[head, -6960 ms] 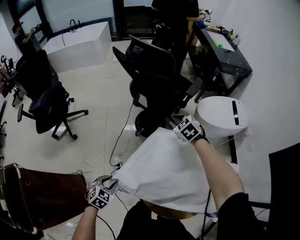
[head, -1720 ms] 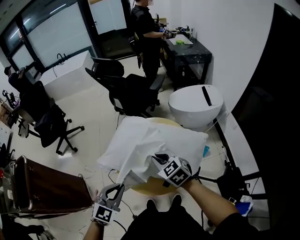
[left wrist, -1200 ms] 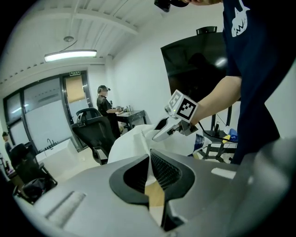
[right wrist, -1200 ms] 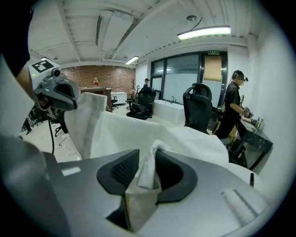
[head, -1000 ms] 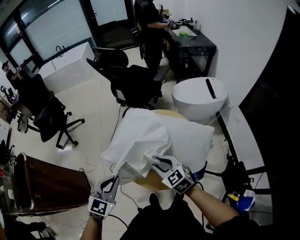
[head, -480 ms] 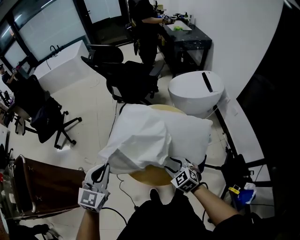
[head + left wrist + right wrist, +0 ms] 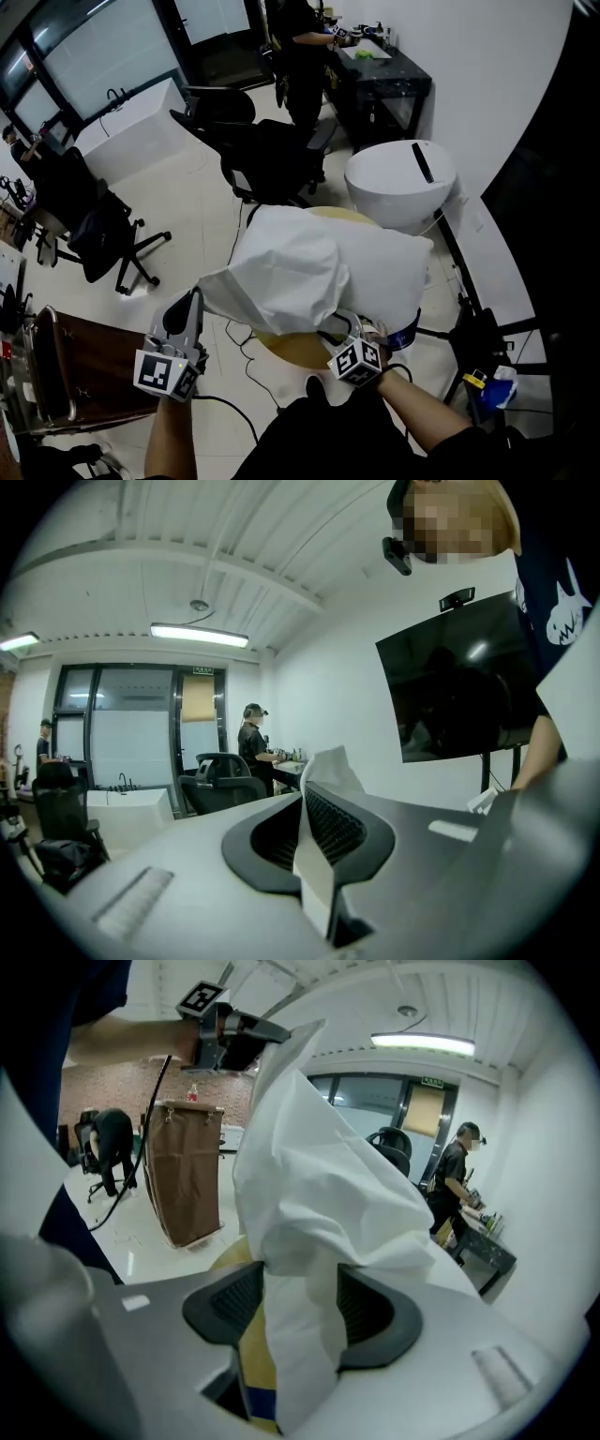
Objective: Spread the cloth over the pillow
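A white cloth (image 7: 281,272) lies draped over the left part of a white pillow (image 7: 389,272) on a round yellow table (image 7: 291,349). My left gripper (image 7: 192,300) is shut on the cloth's left corner and holds it out past the table's edge; in the left gripper view the thin fold (image 7: 314,855) is pinched between the jaws. My right gripper (image 7: 349,326) is at the pillow's near edge. Its jaws are opening, and a bunch of cloth (image 7: 300,1241) hangs loosely between the pads (image 7: 370,1312).
Black office chairs (image 7: 272,159) and a white round tub (image 7: 398,187) stand beyond the table. A brown case (image 7: 84,366) is at the left, and cables run over the floor. A person (image 7: 300,47) works at a black desk (image 7: 384,80).
My left gripper has drawn the cloth corner outward to the left and slightly up. My right gripper has come down to the pillow's near edge and its jaws have widened.
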{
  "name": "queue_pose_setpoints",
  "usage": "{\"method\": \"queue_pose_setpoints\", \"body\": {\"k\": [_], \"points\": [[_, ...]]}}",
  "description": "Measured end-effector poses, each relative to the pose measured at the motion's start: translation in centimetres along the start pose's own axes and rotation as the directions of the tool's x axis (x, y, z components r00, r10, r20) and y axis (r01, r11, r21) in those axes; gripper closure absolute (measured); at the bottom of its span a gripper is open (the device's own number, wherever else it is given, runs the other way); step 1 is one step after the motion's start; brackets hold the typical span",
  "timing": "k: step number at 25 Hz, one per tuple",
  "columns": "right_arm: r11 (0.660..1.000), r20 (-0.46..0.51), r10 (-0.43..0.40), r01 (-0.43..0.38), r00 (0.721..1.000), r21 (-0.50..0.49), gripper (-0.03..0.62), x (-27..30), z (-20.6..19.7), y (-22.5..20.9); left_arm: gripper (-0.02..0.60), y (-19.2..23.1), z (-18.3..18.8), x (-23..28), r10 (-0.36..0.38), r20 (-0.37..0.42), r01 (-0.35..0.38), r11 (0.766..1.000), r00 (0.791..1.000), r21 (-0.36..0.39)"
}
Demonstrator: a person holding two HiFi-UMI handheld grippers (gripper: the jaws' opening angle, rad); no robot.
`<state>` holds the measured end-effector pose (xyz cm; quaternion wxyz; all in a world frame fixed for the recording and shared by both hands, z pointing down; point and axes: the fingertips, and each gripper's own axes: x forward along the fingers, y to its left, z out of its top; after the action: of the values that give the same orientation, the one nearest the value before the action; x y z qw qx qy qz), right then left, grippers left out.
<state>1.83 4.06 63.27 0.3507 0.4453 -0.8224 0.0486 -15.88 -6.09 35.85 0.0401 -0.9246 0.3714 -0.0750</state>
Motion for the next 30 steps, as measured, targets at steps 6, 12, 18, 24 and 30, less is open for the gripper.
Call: {"method": "queue_pose_setpoints", "body": {"k": [6, 12, 18, 24, 30], "points": [[0.998, -0.011, -0.018, 0.018, 1.000, 0.058, 0.333, 0.8, 1.4, 2.1, 0.579, 1.9, 4.3, 2.9, 0.018, 0.078, -0.019, 1.000, 0.997, 0.015], [0.994, 0.019, -0.075, 0.073, 0.997, 0.082, 0.307, 0.9, 2.7, 2.6, 0.579, 2.9, 7.1, 4.9, 0.030, 0.131, -0.032, 0.999, 0.991, 0.012], [0.984, 0.070, -0.069, 0.056, 0.995, 0.170, 0.303, 1.0, 4.4, 3.5, 0.580, 3.2, 10.1, 7.0, 0.033, 0.185, -0.034, 0.999, 0.982, 0.002], [0.971, 0.061, -0.108, 0.092, 0.992, 0.219, 0.314, 2.9, 6.2, 2.2, 0.580, 2.6, 10.7, 7.8, 0.006, 0.189, -0.010, 1.000, 0.982, 0.023], [0.952, 0.022, -0.181, 0.170, 0.983, 0.254, 0.531, 1.7, 3.9, -0.5, 0.580, 2.5, 10.9, 7.4, -0.009, 0.183, 0.002, 0.999, 0.983, 0.039]]}}
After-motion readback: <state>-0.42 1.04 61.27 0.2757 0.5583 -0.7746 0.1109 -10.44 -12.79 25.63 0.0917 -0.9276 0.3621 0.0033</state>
